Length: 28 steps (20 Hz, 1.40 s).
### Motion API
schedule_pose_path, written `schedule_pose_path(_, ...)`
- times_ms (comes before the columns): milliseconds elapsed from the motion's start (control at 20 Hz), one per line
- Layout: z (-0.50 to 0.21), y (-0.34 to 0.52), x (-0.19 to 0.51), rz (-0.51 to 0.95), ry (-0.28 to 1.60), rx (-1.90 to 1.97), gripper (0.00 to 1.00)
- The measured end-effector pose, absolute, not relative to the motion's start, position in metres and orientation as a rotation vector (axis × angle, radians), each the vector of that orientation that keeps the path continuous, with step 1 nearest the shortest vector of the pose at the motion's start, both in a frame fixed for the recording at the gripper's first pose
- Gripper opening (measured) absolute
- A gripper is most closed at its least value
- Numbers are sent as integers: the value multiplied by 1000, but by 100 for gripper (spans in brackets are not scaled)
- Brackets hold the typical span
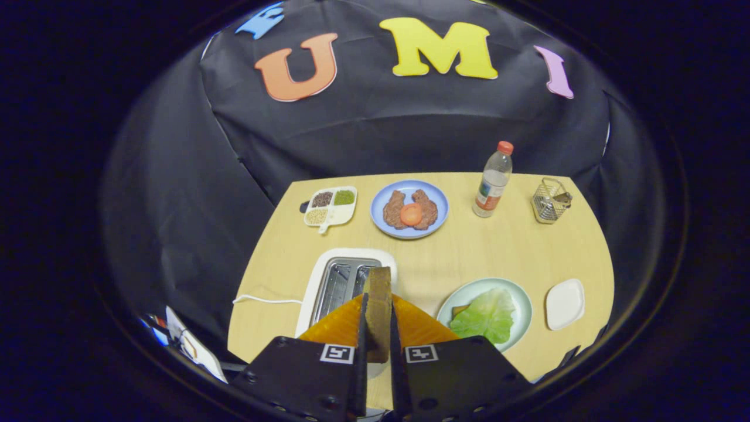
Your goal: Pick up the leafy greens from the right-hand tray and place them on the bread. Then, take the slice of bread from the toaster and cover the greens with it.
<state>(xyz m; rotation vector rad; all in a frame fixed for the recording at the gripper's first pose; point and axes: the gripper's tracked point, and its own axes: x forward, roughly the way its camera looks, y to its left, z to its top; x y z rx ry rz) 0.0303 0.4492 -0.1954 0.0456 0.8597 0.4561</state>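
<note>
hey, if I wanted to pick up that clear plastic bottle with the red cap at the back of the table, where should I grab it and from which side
Grip the clear plastic bottle with the red cap around its straight labelled body, coming in level from the near side. It stands upright with bare wooden table in front. The narrow cap would probably slip. First free the gripper: its fingers are shut on a brown slice of bread above the white toaster.
</note>
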Motion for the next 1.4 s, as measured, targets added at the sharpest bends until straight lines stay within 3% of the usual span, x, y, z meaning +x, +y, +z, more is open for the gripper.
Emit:
schedule_pose_path(250, -181, 386, 47, 402, 857, 104, 17)
schedule_pose_path(600, -236, 335, 64, 334, 949, 93, 17)
schedule_pose_path(1100, -316, 337, 71, 396, 1068, 138, 17)
schedule_pose_path(1400, -343, 316, 84, 351, 1064, 128, 17)
